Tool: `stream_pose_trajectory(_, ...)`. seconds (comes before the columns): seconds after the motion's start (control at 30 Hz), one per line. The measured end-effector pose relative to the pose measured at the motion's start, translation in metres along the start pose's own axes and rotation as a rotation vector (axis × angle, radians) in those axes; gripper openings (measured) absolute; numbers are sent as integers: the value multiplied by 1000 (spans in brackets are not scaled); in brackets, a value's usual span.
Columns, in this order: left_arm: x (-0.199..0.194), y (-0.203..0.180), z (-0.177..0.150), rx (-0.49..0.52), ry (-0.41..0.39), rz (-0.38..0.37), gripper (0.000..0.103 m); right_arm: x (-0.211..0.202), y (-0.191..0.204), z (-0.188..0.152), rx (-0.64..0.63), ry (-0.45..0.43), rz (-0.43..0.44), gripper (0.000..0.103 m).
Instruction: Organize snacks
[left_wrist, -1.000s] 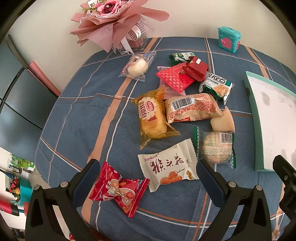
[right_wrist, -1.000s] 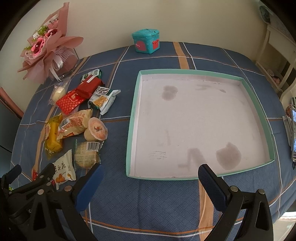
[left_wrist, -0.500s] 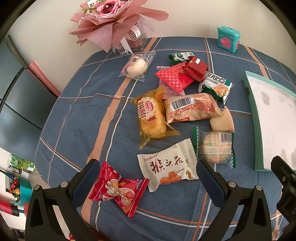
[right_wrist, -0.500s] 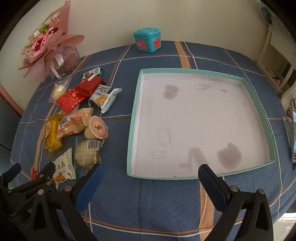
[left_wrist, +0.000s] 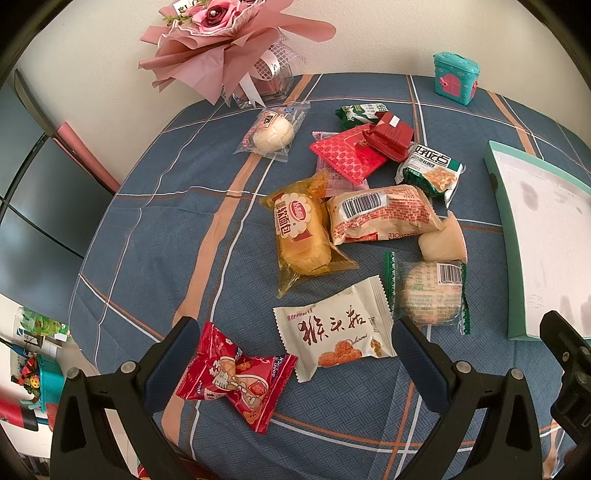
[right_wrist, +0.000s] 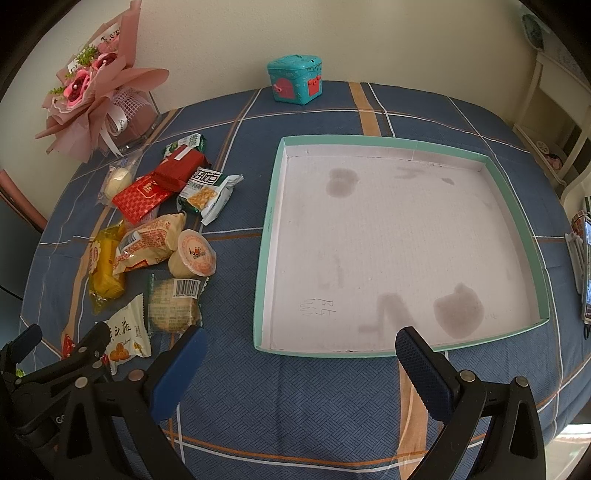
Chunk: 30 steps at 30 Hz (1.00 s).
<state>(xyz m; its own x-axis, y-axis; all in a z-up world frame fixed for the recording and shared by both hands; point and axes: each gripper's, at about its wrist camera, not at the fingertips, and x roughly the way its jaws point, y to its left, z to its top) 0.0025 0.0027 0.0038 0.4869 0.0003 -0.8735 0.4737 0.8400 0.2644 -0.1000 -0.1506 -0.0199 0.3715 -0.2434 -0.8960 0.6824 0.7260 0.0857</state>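
Observation:
Several wrapped snacks lie on the blue plaid tablecloth. In the left wrist view my open, empty left gripper (left_wrist: 295, 345) hovers over a white cookie packet (left_wrist: 334, 330) and a red candy packet (left_wrist: 234, 376). Beyond them are a yellow bread packet (left_wrist: 301, 236), a green-edged round cake (left_wrist: 428, 291), an orange barcode roll (left_wrist: 380, 214) and red packets (left_wrist: 347, 155). In the right wrist view my open, empty right gripper (right_wrist: 299, 356) is at the near edge of a shallow teal-rimmed box (right_wrist: 267, 236) with a stained white bottom. The snack pile (right_wrist: 173, 254) lies left of it.
A pink bouquet (left_wrist: 221, 48) in a clear vase stands at the back left by the wall. A small teal toy house (right_wrist: 295, 79) stands at the back. A cream shelf (right_wrist: 554, 122) and a rack (right_wrist: 580, 258) are off the table's right edge.
Both grippers have shifted slightly; the right view has drifted a little to the left and closer. No snack has moved.

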Motion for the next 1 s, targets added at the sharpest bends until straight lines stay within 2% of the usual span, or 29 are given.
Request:
stream_pose_trajectory(0.43, -2, -2, 0, -22, 5, -19, 103, -3, 4, 0, 0, -15, 15, 103)
stream_pose_trajectory(0.47, -4, 6, 1, -59, 3, -42, 103, -4, 5, 0, -9, -26, 9, 103)
stream_pose_trajectory(0.57, -4, 31, 0, -158, 11, -52, 103, -12, 16, 4, -35, -61, 36, 103)
stream_pose_trajectory(0.63, 1, 47, -2, -223, 38, -74, 103, -13, 29, 6, -60, -54, 86, 103)
stream_pose_trajectory(0.7, 6, 66, -6, -300, -9, -102, 103, -13, 43, 7, -85, -44, 133, 103)
stream_pose_trajectory(0.73, 9, 72, -7, -322, 24, -121, 103, -12, 54, 8, -104, -36, 166, 103)
stream_pose_trajectory(0.83, 18, 94, -14, -385, -3, -181, 103, -14, 77, 9, -132, -26, 236, 103)
stream_pose_trajectory(0.93, 30, 106, -18, -410, 49, -210, 103, -14, 99, 5, -153, -3, 280, 103)
stream_pose_trajectory(1.0, 39, 113, -21, -428, 96, -220, 103, -4, 108, 2, -178, 42, 259, 103)
